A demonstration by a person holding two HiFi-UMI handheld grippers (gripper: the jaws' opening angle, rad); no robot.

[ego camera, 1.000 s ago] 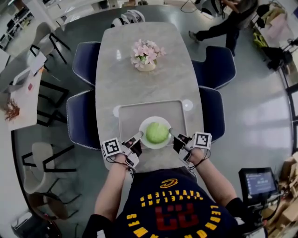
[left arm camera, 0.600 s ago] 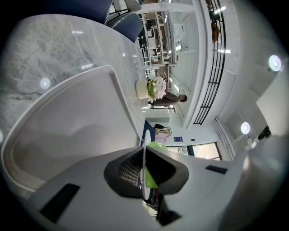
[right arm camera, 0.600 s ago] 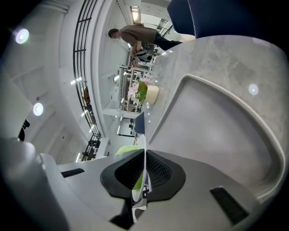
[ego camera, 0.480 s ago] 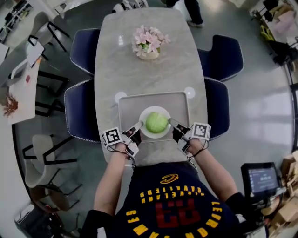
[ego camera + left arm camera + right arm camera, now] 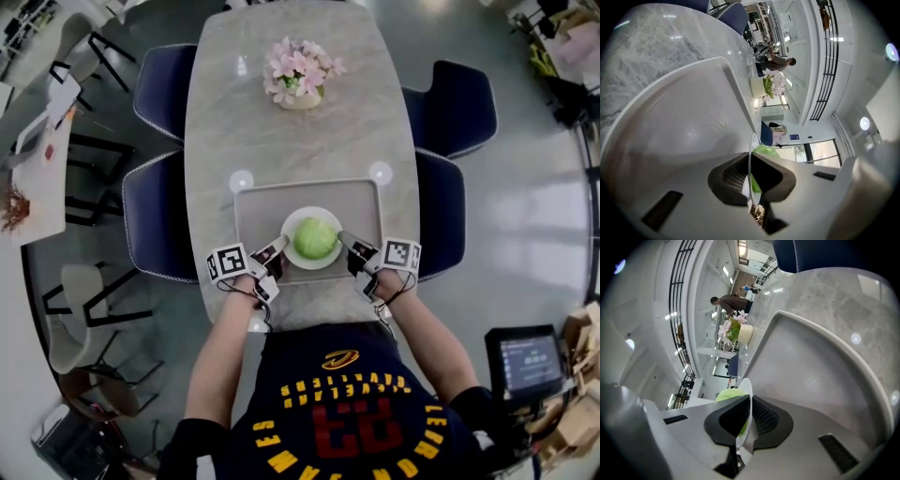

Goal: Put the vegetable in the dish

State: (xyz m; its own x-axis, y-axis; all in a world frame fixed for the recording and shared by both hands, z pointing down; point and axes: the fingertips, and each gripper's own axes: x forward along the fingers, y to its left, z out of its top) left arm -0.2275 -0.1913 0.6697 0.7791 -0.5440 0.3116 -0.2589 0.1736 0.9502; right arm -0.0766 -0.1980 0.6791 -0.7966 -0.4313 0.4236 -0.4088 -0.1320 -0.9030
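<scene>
A round green cabbage [image 5: 315, 237] lies in a white dish [image 5: 292, 223] over the near half of a grey tray [image 5: 258, 211]. My left gripper [image 5: 277, 247] is shut on the dish's left rim, and my right gripper [image 5: 345, 240] is shut on its right rim. The left gripper view has the rim [image 5: 750, 154] edge-on between the black pads [image 5: 732, 176], with the cabbage [image 5: 765, 151] behind it. From the right gripper view, the dish rim [image 5: 746, 394] is likewise pinched between the pads [image 5: 764, 418], the cabbage [image 5: 727, 394] beside it.
The tray rests on a long marble table [image 5: 300, 131] near its front edge. A vase of pink flowers [image 5: 300, 75] stands at the far end. Dark blue chairs [image 5: 155, 216] line both long sides. A screen on a stand [image 5: 530, 361] is at my right.
Both grippers keep their hold on the dish, which sits slightly farther in over the tray. The head view has shifted, and the person walking beyond the table is out of view.
</scene>
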